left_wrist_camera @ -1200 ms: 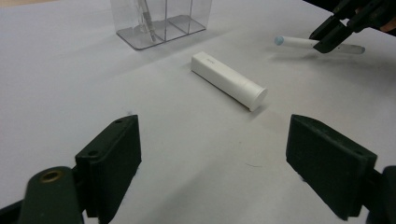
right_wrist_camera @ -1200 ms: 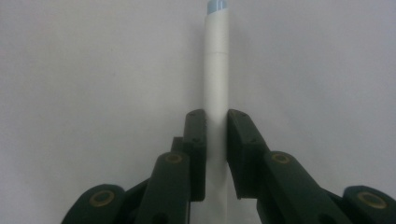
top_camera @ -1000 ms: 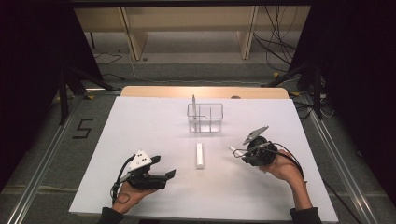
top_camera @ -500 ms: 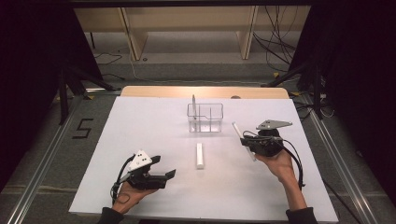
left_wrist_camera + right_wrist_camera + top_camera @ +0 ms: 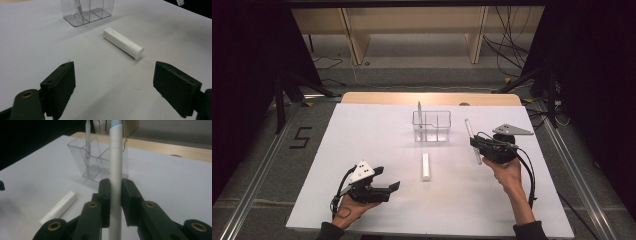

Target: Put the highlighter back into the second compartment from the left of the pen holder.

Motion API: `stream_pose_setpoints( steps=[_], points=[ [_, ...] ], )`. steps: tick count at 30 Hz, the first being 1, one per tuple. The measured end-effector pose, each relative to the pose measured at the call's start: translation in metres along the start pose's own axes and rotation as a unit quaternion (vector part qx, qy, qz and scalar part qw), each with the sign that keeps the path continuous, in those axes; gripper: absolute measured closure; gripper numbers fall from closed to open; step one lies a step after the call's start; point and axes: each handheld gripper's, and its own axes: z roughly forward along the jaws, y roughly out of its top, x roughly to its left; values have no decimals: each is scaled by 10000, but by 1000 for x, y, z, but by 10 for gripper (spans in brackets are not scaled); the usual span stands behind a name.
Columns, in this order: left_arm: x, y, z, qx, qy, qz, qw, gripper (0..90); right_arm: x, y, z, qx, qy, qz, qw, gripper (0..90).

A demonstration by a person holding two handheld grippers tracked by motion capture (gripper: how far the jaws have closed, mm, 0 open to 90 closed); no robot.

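The right gripper [image 5: 475,145], its fingers [image 5: 130,195] pinching the white pen [image 5: 115,170] nearly upright, stands just right of the clear organizer [image 5: 432,126], far nearer than the left gripper [image 5: 388,189] with its spread fingers.

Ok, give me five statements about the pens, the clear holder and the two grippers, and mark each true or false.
1. The right gripper is clamped on a white pen. True.
2. The left gripper holds the white tube. False: its jaws stand wide open and the tube lies on the table ahead of them.
3. The clear holder already has one pen standing in it. True.
4. The clear holder lies tipped on its side. False: it stands upright.
5. The held pen rests inside the holder. False: it is apart from the holder, to its right in the high view.
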Motion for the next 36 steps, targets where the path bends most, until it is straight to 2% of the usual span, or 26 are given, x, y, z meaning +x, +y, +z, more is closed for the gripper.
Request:
stream_pose_setpoints(
  steps=[3,9,21,36],
  points=[
    [0,0,0,4,3,-5,10000,176,-1,3,2,-167,24,125,9998,789],
    [0,0,1,6,9,-1,10000,176,0,10,10,-323,141,321,9989,789],
    [0,0,0,-2,10,19,10000,176,9,32,27,-537,117,336,9979,789],
    [0,0,0,-25,5,16,10000,176,17,51,46,-592,109,289,9978,789]
  ],
)
